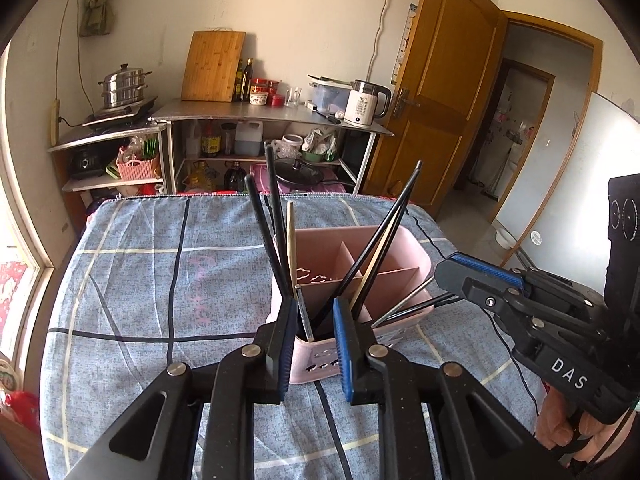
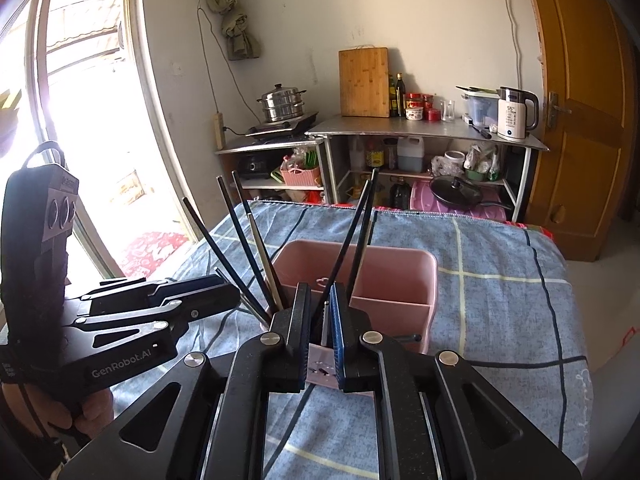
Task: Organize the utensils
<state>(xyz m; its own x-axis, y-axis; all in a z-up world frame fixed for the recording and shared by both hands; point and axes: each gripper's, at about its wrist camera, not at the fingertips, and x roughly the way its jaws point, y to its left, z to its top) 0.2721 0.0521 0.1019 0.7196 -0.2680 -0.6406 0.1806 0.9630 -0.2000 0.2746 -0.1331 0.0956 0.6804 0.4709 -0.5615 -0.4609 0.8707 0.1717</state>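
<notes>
Plastic, cloth, wood and steel showing around a utensil caddy

The pink caddy is looking like smooth matt plastic, while the black chopsticks are showing a slight gloss beside one pale wooden stick. The checked cloth covering the bench is appearing soft and woven. The left claw is wearing ribbed blue rubbery pads on matt black plastic links with shiny metal rivets; the right claw is looking the same. Behind, a steel pot is gleaming, a bamboo cutting board is showing its grain, and the door is shining like varnished wood.
</notes>
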